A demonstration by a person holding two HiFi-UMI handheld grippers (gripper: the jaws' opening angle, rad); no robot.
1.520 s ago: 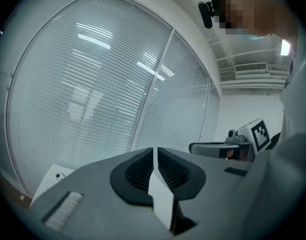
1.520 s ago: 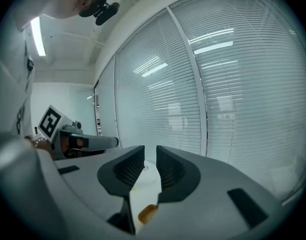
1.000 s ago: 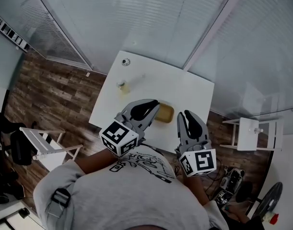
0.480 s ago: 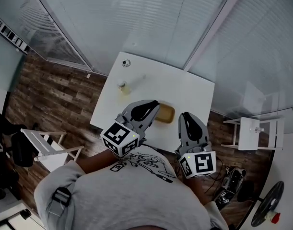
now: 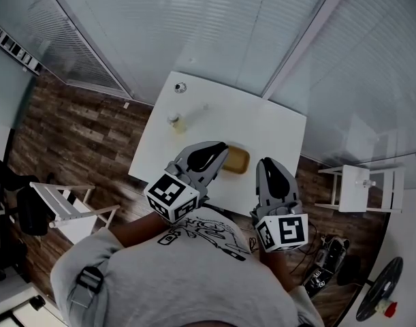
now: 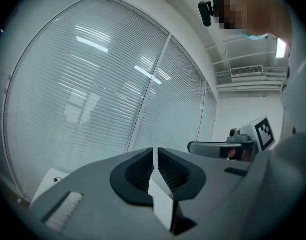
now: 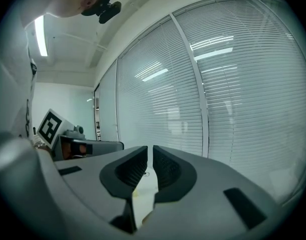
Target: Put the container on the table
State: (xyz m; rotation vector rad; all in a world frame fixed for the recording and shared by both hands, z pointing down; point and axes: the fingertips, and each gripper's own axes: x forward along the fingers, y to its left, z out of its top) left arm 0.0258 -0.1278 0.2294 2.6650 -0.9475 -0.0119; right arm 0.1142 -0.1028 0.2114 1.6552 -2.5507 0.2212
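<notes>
A tan shallow container [image 5: 236,159] rests on the white table [image 5: 276,131] near its front edge. In the head view my left gripper [image 5: 218,152] hangs just left of the container, its tips overlapping the container's left rim; contact cannot be told. My right gripper [image 5: 264,165] is to the container's right, over the table's front edge. Both gripper views point up at the blinds. The left gripper [image 6: 155,151] and the right gripper [image 7: 150,151] each have their jaws nearly together with nothing between them. The container shows in neither gripper view.
A small bottle [image 5: 173,121] and a small round object [image 5: 180,87] stand on the table's far left part. A white rack [image 5: 58,206] stands on the wood floor at left, a small white side table [image 5: 357,186] at right. Blind-covered glass walls [image 5: 214,26] close the back.
Almost nothing differs: both grippers keep their places beside the container, and the picture shifts by only a few pixels.
</notes>
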